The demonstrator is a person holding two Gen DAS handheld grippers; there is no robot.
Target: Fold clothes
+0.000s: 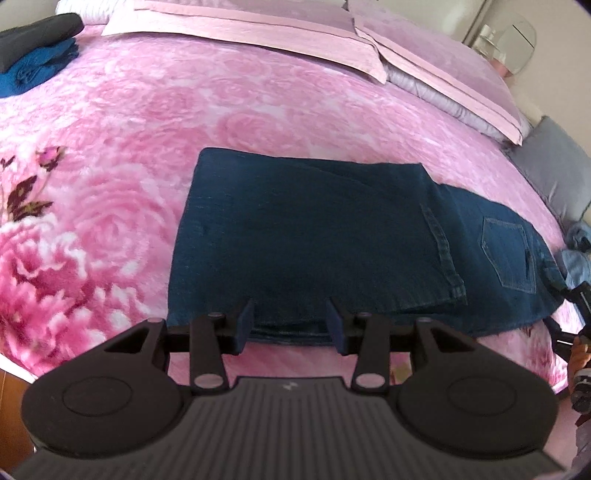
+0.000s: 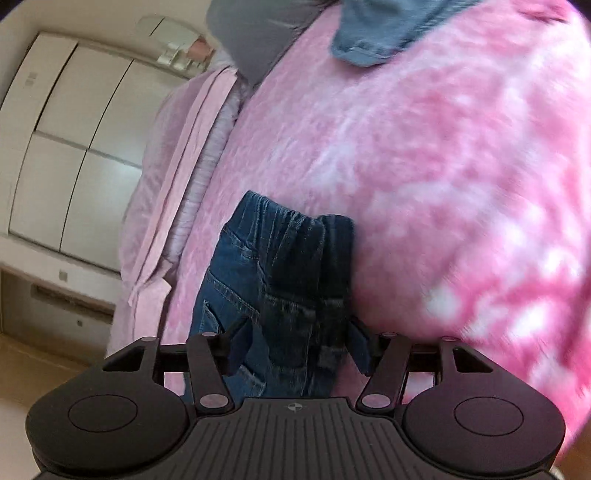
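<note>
The left gripper has its fingers spread, straddling the near folded edge of the dark jeans without pinching it. The right gripper has its fingers pinching the bunched waistband (this view is blurred). The jeans lie folded on the pink floral bed, pillows beyond.

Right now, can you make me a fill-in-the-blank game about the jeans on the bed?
1. The dark blue jeans lie folded on a ____ flowered blanket.
2. The right gripper holds the jeans' bunched ____.
3. The left gripper, at the jeans' near edge, is ____.

Missing words: pink; waistband; open
</note>
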